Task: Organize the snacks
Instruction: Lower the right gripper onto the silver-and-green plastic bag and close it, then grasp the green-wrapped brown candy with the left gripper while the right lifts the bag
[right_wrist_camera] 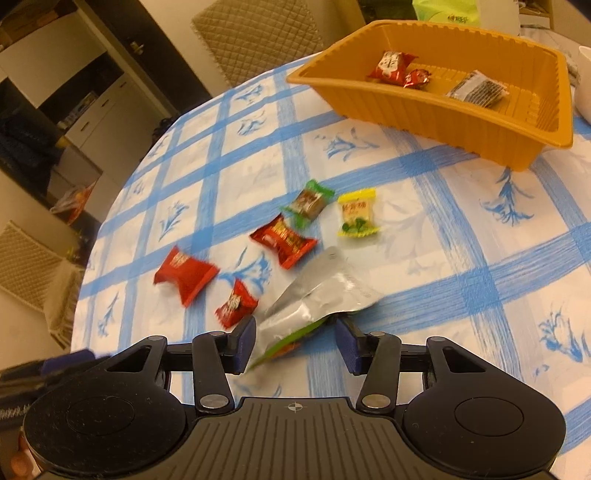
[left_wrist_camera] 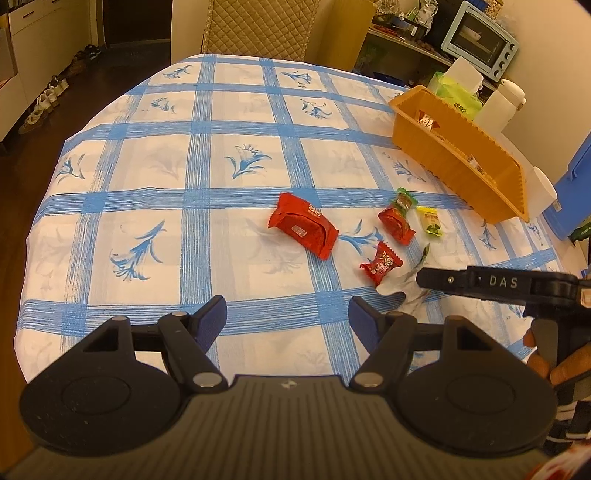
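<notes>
Several wrapped snacks lie on the blue-checked tablecloth: a large red pack (left_wrist_camera: pixel 303 225) (right_wrist_camera: pixel 184 274), a small red candy (left_wrist_camera: pixel 381 263) (right_wrist_camera: pixel 236 303), a red pack (left_wrist_camera: pixel 396 224) (right_wrist_camera: pixel 283 239), a green-wrapped one (left_wrist_camera: pixel 403 200) (right_wrist_camera: pixel 308 202) and a yellow one (left_wrist_camera: pixel 430 219) (right_wrist_camera: pixel 357 218). An orange tray (left_wrist_camera: pixel 458 162) (right_wrist_camera: pixel 480 125) holds a few snacks. My right gripper (right_wrist_camera: pixel 295 341) is open around a silver pouch (right_wrist_camera: pixel 317 299) (left_wrist_camera: pixel 400 284). My left gripper (left_wrist_camera: pixel 288 317) is open and empty above the cloth, near the table's front edge.
A quilted chair (left_wrist_camera: pixel 258 26) stands at the table's far side. A green tissue pack (left_wrist_camera: pixel 456 92), white containers (left_wrist_camera: pixel 498 103) and a blue toaster oven (left_wrist_camera: pixel 480 40) stand behind the tray. A blue box (left_wrist_camera: pixel 576 184) sits at the right.
</notes>
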Available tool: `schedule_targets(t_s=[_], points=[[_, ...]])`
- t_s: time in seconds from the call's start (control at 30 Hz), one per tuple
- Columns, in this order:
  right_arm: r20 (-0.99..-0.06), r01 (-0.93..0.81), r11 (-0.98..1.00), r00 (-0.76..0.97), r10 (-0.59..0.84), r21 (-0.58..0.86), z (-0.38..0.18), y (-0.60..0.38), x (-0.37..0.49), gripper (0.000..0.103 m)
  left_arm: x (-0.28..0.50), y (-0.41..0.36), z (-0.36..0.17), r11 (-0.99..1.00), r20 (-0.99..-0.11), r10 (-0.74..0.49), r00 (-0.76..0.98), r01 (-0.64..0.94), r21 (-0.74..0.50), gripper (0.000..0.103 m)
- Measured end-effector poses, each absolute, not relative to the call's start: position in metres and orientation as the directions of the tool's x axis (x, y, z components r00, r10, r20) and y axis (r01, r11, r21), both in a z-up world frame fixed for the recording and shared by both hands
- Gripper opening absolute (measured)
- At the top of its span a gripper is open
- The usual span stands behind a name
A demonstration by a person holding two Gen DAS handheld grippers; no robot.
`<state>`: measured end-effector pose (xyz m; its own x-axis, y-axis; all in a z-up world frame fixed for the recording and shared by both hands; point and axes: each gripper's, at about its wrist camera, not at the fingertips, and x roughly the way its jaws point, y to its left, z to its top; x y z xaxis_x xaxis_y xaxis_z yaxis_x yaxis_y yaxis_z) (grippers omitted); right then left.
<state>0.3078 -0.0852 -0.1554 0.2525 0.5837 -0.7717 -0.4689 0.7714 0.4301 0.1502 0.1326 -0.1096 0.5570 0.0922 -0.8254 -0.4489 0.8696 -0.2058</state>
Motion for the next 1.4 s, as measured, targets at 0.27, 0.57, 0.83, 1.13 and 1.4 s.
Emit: schedule_targets(t_s=[0.27,0.57,0.83,1.13,1.4], points=[[-0.789,-0.495,0.797,0.306,0.533,0.346,-0.155,-0.068,0.314,0.049,0.158,0.135,-0.116,0.877,-0.831,0.08,0.55,-0.436,-0.204,0.07],[-0.784,-0.556,0.763,0.291,0.549,0.328,-0.16,-0.052,0.306,0.041,0.169,0.134,-0.119,0.889,-0.833,0.067,0.549,-0.412,-0.2,0.07],[-0.791,-0.563,0.757,0.272,0.548,0.331,-0.154,-0.074,0.312,0.035,0.178,0.13,-0.123,0.902,-0.835,0.046,0.548,-0.382,-0.201,0.07],[-0.82,-0.603,0.764,0.303,0.485,0.229,-0.149,-0.116,0.324,0.035,0.198,0.111,-0.127,0.939,-0.831,0.0,0.557,-0.286,-0.192,0.069],[-0.809,-0.457,0.845,0.363,0.463,0.278,-0.148,-0.143,0.328,0.04,0.215,0.097,-0.128,0.954,-0.831,-0.028,0.555,-0.233,-0.187,0.069]])
